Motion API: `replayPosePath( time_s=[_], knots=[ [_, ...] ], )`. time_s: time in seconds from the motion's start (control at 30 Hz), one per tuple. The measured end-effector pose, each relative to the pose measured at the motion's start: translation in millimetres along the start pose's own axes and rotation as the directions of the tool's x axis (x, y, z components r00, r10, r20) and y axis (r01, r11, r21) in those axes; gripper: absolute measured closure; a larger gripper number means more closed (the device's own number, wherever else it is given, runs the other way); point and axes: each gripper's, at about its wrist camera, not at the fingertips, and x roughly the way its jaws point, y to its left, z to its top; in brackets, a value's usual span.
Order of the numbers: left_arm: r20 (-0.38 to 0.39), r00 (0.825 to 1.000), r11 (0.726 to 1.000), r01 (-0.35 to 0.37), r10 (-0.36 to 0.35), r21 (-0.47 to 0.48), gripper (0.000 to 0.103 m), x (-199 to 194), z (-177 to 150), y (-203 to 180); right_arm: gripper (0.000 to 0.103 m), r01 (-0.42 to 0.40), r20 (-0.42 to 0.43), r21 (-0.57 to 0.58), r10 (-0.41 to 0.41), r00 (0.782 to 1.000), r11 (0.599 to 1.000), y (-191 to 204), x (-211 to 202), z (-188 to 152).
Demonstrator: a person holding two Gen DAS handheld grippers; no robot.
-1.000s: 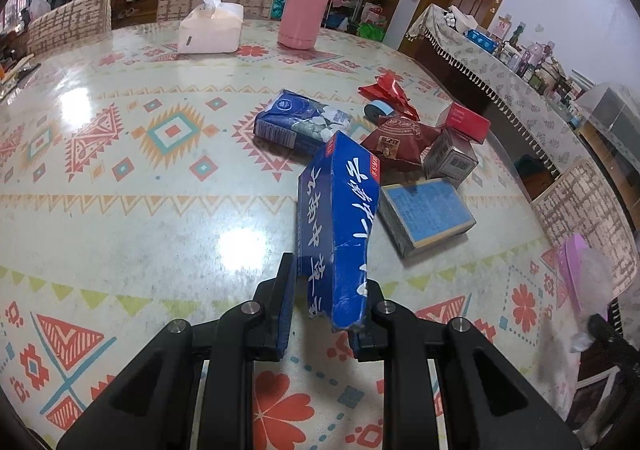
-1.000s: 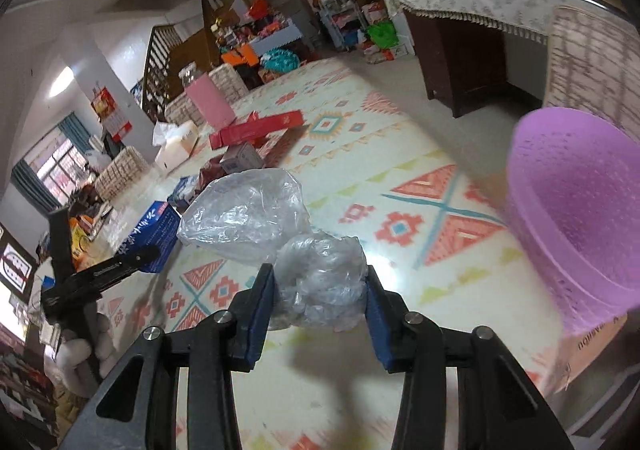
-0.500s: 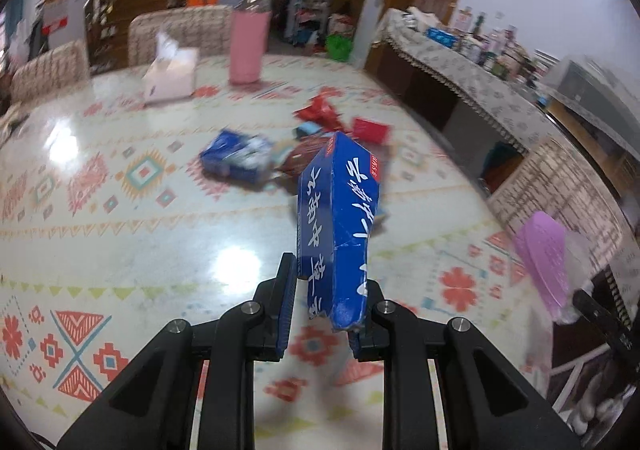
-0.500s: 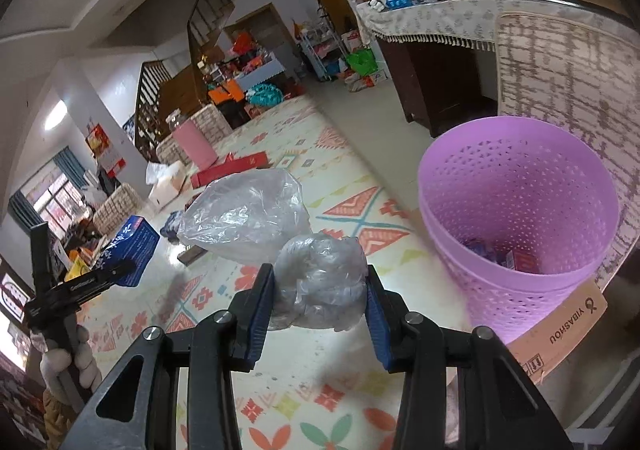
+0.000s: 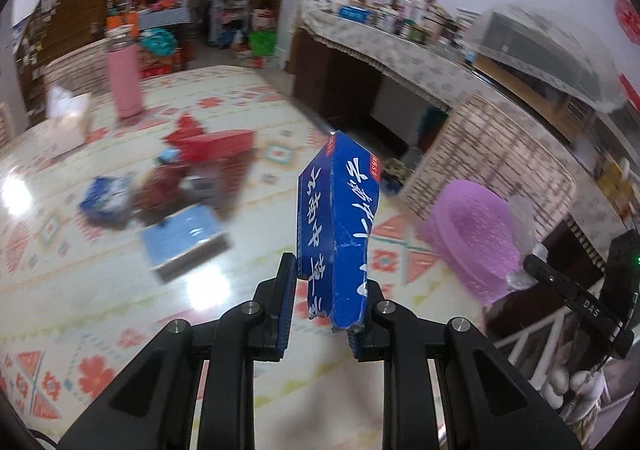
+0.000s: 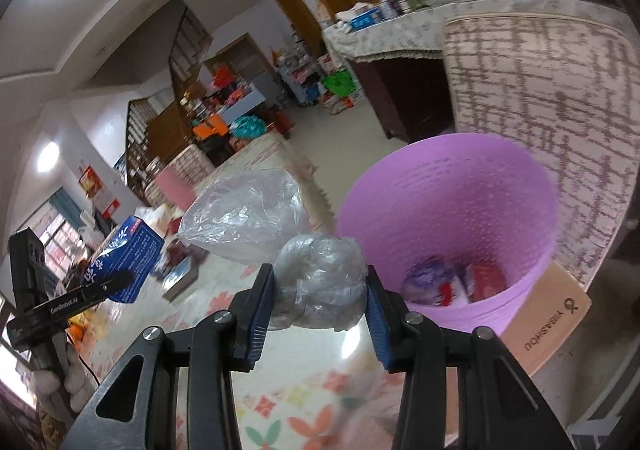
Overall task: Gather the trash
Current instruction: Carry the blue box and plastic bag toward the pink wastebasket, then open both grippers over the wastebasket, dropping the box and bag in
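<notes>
I was carrying trash to the bin (image 6: 448, 234). My right claw (image 6: 320, 292) was clenched on a plastic bag (image 6: 280, 234), with the purple bin just past it at two o'clock, some wrappers already inside. My left claw (image 5: 326, 304) gripped a blue box (image 5: 336, 222); from there the bin lay at three o'clock. A second earlier the bin sat only at the edge of view, and the box hung over the bench (image 5: 100, 290) litter. Next, I judged, each claw had to reach over the rim and let go.
</notes>
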Motion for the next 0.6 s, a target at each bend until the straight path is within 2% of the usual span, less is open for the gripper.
replayPosePath(
  time_s=[0.3,0.43,0.6],
  knots=[
    [-0.068,0.991,0.985,0.124,-0.117,0.116,0.082,49,27,-90,0.056,0.054,0.031,0.082,-0.057,0.998,0.995,-52,-13,19],
    [-0.116,0.978,0.970,0.189,-0.172,0.151,0.082,76,38,-129,0.056,0.072,0.043,0.096,-0.077,0.996,0.993,-67,-17,27],
    [-0.155,0.964,0.955,0.243,-0.218,0.167,0.081,103,51,-160,0.053,0.100,0.056,0.116,-0.107,0.993,0.988,-82,-14,39]
  ],
)
